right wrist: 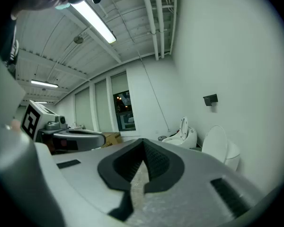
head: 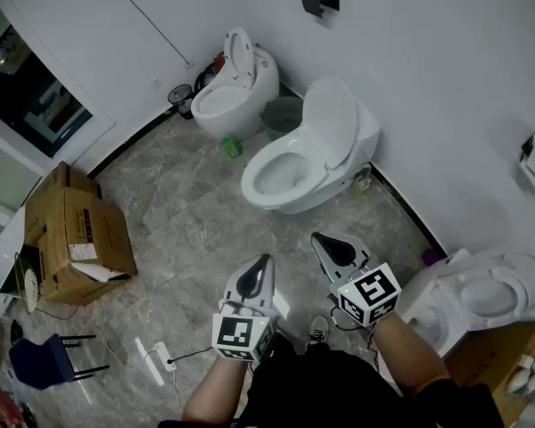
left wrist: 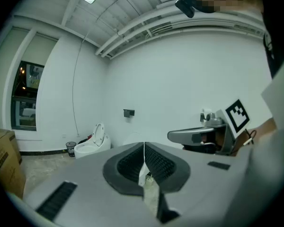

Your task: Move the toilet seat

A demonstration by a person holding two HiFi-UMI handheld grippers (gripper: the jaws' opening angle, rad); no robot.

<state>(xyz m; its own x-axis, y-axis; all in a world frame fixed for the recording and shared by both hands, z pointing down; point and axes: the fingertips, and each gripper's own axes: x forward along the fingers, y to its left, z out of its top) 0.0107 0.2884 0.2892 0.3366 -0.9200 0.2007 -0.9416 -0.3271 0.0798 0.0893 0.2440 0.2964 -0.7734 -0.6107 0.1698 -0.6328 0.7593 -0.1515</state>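
Observation:
The nearest white toilet (head: 285, 175) stands against the wall ahead of me, its lid (head: 328, 119) raised and the bowl uncovered. It shows at the right in the right gripper view as the toilet (right wrist: 220, 148). A second toilet (head: 232, 87) with a raised lid stands farther along the wall. My left gripper (head: 260, 270) and right gripper (head: 325, 243) hover side by side over the floor, well short of the near toilet. Both are shut with nothing between the jaws. In the left gripper view the left gripper (left wrist: 144, 148) points toward the far toilet (left wrist: 92, 143).
A third toilet (head: 481, 292) stands close on my right. A cardboard box (head: 71, 234) sits at the left, with a power strip (head: 156, 357) and cable on the floor near my feet. A grey bin (head: 283, 114) stands between the two toilets, with a green bottle (head: 233, 146) nearby.

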